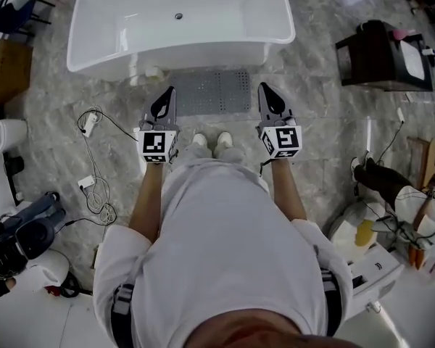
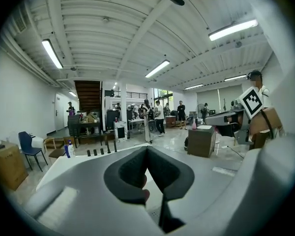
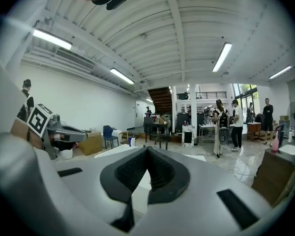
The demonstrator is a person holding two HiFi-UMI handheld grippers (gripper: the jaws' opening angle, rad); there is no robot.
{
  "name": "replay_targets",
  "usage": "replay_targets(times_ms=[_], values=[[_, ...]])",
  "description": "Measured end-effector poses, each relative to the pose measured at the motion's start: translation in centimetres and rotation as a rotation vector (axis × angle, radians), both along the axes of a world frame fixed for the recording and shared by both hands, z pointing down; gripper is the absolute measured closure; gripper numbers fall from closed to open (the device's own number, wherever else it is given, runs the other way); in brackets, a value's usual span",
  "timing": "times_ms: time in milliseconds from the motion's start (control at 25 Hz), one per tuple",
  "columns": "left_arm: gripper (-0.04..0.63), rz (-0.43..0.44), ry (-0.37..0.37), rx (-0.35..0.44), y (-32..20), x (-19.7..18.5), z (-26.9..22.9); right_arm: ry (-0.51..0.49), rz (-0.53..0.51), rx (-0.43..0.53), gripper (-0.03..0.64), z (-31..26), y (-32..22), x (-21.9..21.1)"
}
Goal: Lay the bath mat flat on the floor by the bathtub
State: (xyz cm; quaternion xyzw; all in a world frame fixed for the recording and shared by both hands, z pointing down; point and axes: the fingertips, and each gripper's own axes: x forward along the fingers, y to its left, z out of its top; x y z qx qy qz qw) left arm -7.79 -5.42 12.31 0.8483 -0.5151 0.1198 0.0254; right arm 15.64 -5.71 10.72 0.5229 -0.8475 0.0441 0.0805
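Observation:
The white bathtub (image 1: 181, 20) stands at the top of the head view. A grey, perforated bath mat (image 1: 214, 91) lies flat on the floor against the tub's front. My left gripper (image 1: 167, 98) hovers over the mat's left end and my right gripper (image 1: 268, 93) over its right end. Neither touches the mat. In the left gripper view, the left gripper (image 2: 147, 150) has its dark pads together with nothing between them. The right gripper (image 3: 147, 151) in its own view is likewise shut and empty. Both point level into the room.
My white shoes (image 1: 212, 141) stand at the mat's near edge. Cables and a power strip (image 1: 93, 122) lie on the floor at left. A dark cabinet (image 1: 384, 53) stands at right, a brown box (image 1: 3, 71) at far left. Several people (image 3: 226, 124) stand far off.

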Motion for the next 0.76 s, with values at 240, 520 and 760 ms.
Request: replay_targets(times_ms=[240,520,760], values=[[0.596,0.002,0.049,0.014,1.4,0.3,-2.0,-0.01,-0.036,0.097,0.617,-3.8,1.6,-1.5],[0.595,0.032,0.077,0.029,1.2,1.0,-3.0,-0.019,-0.041,0.161,0.617,-5.4,1.7,-1.2],[0.595,0.066,0.042,0.054,2.8,2.8,-7.1,-0.035,-0.046,0.177,0.617,-8.8,3.9,-0.7]])
